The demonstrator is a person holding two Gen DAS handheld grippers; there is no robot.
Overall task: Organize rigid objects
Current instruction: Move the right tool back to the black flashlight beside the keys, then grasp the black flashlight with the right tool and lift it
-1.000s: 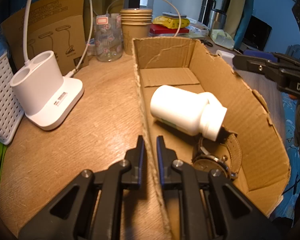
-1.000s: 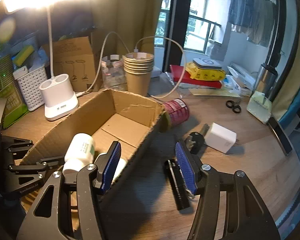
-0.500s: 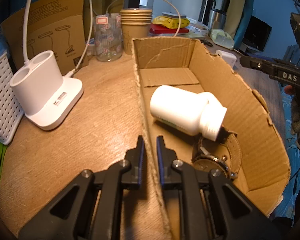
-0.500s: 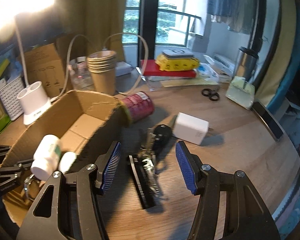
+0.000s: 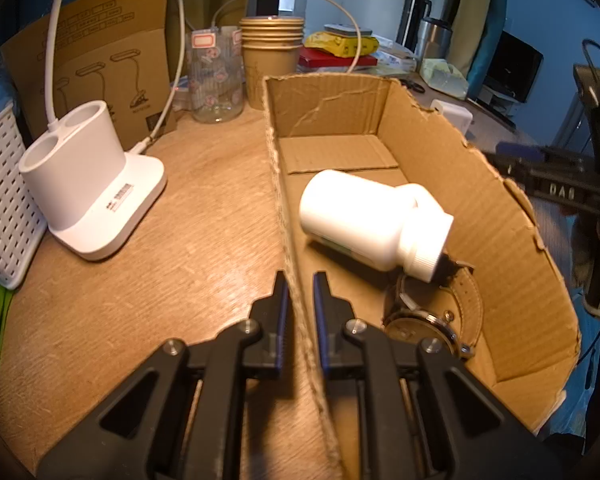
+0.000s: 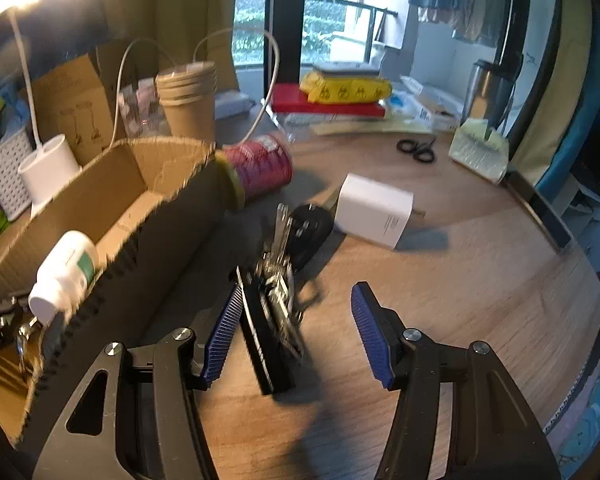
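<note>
My left gripper (image 5: 301,306) is shut on the left wall of the open cardboard box (image 5: 496,216). Inside the box a white pill bottle (image 5: 370,220) lies on its side, and a wristwatch (image 5: 432,320) lies in the near corner. My right gripper (image 6: 296,330) is open just above the table, right of the box. A bunch of keys on a black holder (image 6: 274,308) lies between its blue pads (image 6: 366,328), close to the left one; I cannot tell whether they touch. A black key fob (image 6: 310,230) lies just beyond.
A white charger block (image 6: 374,210) and a red can (image 6: 260,168) on its side lie beyond the keys. Scissors (image 6: 416,148), stacked paper cups (image 6: 188,100), a glass jar (image 5: 216,76), a white lamp base (image 5: 88,184) and a white basket (image 5: 0,196) surround the box.
My right gripper has swung right and sunk, from over the box's right wall to around the keys, still open. The left gripper and the box have not moved.
</note>
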